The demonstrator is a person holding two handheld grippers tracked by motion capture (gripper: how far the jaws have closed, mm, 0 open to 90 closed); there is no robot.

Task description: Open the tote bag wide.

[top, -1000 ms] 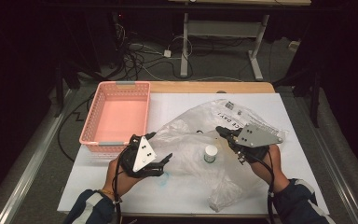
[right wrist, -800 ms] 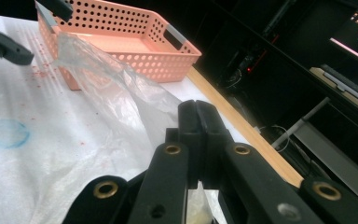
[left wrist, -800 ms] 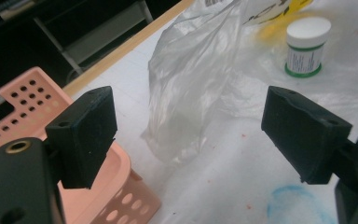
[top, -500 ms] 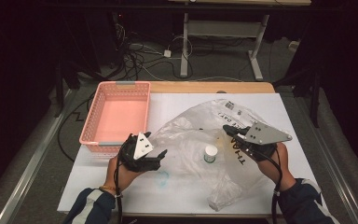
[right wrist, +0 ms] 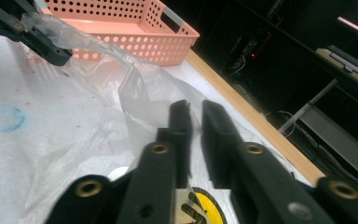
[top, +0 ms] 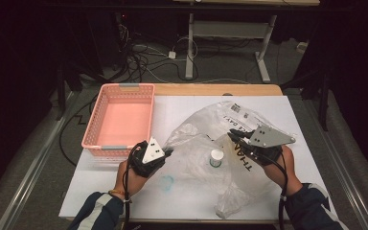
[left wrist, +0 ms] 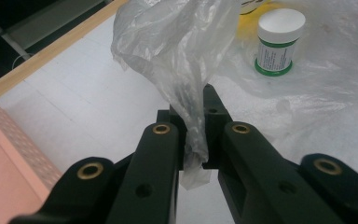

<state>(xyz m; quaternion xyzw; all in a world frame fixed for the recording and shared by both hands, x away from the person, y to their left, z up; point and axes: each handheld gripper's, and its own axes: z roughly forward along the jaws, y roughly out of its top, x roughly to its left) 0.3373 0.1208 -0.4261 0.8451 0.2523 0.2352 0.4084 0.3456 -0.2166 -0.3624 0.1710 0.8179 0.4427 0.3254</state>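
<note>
A clear plastic bag (top: 206, 129) with black print lies crumpled on the white table cover, and a small white-capped bottle (top: 216, 157) with a green-edged label stands inside it. My left gripper (top: 168, 152) has just closed its jaws on the bag's left edge; the bunched film (left wrist: 177, 37) is pinched in my left gripper (left wrist: 193, 100), with the bottle (left wrist: 279, 42) beyond. My right gripper (top: 232, 135) is at the bag's right side. Its jaws have just been opening, and in my right gripper (right wrist: 195, 105) a narrow gap holds thin bag film (right wrist: 98, 135).
A pink perforated basket (top: 92, 125) stands empty at the table's back left, just beyond my left hand. A blue ring mark (top: 166, 182) is on the cover near the front. The wooden table edge (top: 215, 89) runs along the back, with cables and desk legs on the floor behind.
My left gripper's jaws, open earlier, have closed on the bag's left edge after a small move toward it. The right gripper's jaws have parted slightly; that hand stayed in place.
</note>
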